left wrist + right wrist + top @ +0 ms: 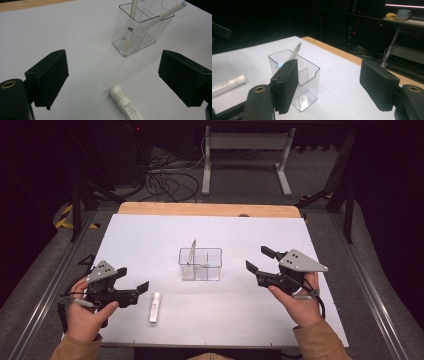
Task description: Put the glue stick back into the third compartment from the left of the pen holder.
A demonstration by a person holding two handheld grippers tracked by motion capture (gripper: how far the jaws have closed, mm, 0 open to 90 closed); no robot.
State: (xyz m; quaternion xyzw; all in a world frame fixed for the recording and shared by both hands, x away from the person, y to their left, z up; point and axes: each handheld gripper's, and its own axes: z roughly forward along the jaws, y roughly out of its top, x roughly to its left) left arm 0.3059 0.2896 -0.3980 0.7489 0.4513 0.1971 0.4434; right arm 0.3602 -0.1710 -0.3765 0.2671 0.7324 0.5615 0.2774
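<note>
While the left hand-held gripper hovers with its jaws apart and nothing between them just beside the white tube lying flat on the white bench, the right hand-held gripper also stands wide and empty, to the right of the clear divided holder at mid-bench; a pen and a white stick lean inside that holder

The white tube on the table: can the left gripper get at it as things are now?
Probably yes. The white tube lies flat on bare table just beside the left gripper, whose jaws stand open and empty. Nothing lies between them; the clear container stands farther off.
</note>
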